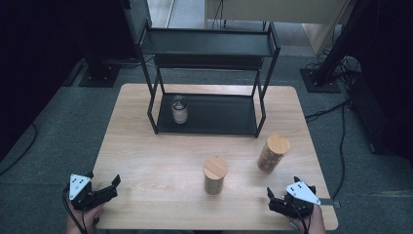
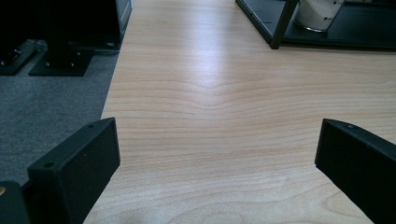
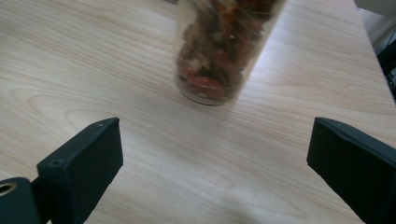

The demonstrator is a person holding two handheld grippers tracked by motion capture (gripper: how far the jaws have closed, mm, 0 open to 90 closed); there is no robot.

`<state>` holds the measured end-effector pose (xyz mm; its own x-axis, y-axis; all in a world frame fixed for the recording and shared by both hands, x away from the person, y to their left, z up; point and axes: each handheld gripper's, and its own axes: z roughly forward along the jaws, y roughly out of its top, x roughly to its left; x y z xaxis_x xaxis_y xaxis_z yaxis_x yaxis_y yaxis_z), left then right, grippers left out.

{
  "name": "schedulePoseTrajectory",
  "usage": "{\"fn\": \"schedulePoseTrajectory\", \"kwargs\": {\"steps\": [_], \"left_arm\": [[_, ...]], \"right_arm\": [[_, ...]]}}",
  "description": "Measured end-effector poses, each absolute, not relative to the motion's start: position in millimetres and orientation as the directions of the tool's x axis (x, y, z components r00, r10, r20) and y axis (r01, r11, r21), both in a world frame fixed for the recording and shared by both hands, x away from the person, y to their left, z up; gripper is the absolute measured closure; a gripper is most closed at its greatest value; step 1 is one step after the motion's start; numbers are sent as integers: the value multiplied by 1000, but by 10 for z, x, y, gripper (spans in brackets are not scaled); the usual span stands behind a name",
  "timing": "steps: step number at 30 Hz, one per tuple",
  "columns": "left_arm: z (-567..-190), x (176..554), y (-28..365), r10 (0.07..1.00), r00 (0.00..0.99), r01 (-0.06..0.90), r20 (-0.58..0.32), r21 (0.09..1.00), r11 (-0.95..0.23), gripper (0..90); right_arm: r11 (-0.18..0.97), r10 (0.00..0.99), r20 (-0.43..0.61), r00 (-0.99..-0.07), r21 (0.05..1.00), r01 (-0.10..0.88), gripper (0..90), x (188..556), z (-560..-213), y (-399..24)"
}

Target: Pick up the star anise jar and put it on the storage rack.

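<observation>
Two tall clear jars with round wooden lids stand on the wooden table point(image 1: 146, 161). One jar point(image 1: 215, 175) is near the middle. The other jar point(image 1: 272, 153), with reddish-brown contents, stands to its right and is seen close up in the right gripper view point(image 3: 219, 51). A small glass jar with a metal lid point(image 1: 179, 109) sits on the lower shelf of a black rack point(image 1: 209, 117). My left gripper point(image 1: 114, 187) rests open at the table's front left corner. My right gripper point(image 1: 271, 200) stands open at the front right, a short way in front of the reddish jar, with nothing between its jaws point(image 3: 215, 154).
The rack's upper shelf point(image 1: 204, 43) is bare. In the left gripper view the open left gripper point(image 2: 217, 154) faces bare wood, with the rack leg point(image 2: 282, 23) and small jar point(image 2: 317, 14) far ahead. Grey carpet, stands and cables surround the table.
</observation>
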<state>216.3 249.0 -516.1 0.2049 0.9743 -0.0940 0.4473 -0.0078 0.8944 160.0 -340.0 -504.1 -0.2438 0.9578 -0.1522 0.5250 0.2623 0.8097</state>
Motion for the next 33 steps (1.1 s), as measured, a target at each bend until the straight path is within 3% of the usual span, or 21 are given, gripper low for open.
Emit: {"fn": "schedulePoseTrajectory", "kwargs": {"steps": [33], "left_arm": [[-5161, 2166, 2458, 976, 208, 450, -65, 892, -37, 2]], "right_arm": [[340, 891, -140, -431, 835, 432, 34, 1570, -4892, -2540]]}}
